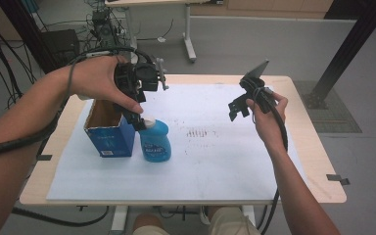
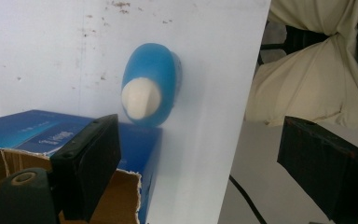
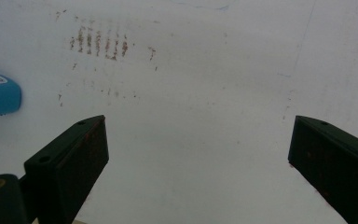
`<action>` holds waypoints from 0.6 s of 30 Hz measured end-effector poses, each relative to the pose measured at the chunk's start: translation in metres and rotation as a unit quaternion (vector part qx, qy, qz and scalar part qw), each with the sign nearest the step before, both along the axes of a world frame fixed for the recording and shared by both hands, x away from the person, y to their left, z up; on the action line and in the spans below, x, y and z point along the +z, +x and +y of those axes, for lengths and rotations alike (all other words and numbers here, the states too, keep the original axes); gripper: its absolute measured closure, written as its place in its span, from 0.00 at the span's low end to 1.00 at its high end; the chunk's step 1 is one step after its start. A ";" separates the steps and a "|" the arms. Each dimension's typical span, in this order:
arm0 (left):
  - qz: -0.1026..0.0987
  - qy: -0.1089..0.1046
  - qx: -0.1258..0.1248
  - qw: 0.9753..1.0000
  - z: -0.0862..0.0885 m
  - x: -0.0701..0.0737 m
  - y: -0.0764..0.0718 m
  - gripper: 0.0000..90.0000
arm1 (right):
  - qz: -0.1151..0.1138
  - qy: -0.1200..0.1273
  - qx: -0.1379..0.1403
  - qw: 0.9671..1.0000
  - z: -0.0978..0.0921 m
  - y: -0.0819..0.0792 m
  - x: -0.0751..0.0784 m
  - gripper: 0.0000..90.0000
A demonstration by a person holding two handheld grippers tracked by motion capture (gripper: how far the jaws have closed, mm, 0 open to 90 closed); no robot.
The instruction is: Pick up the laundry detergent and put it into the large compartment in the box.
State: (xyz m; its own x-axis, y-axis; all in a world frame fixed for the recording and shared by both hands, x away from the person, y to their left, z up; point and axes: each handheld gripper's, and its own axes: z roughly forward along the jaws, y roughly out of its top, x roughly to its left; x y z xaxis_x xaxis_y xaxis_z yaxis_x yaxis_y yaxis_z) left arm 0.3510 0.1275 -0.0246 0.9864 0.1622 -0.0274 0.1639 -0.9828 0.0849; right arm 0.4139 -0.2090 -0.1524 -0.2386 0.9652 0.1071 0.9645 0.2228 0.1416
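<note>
One blue bottle (image 1: 155,142) with a white cap stood upright on the white sheet (image 1: 210,156), touching one open blue carton (image 1: 108,132) on its left. The left gripper (image 1: 138,115), jaws spread wide and empty, hovered just above the cap. The right gripper (image 1: 238,105), also open, hung well apart over scuff marks (image 1: 198,132).
</note>
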 end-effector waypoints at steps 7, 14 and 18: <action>0.001 0.001 0.002 1.000 0.000 -0.002 0.001 0.15 | 0.002 0.001 0.001 1.000 0.001 0.001 -0.001 0.05; 0.002 0.002 0.003 1.000 0.000 -0.002 0.001 0.15 | 0.002 0.000 0.002 1.000 0.000 0.000 -0.002 0.05; 0.003 0.001 0.001 1.000 -0.001 -0.003 0.002 0.15 | 0.002 0.002 0.000 1.000 -0.001 0.000 -0.001 0.05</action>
State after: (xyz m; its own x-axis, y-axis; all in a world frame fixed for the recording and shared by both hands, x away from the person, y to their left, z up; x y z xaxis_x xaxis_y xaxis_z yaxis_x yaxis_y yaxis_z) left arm 0.3526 0.1261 -0.0276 0.9859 0.1639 -0.0332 0.1661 -0.9826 0.0828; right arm 0.4136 -0.2102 -0.1536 -0.2390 0.9647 0.1109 0.9649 0.2231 0.1388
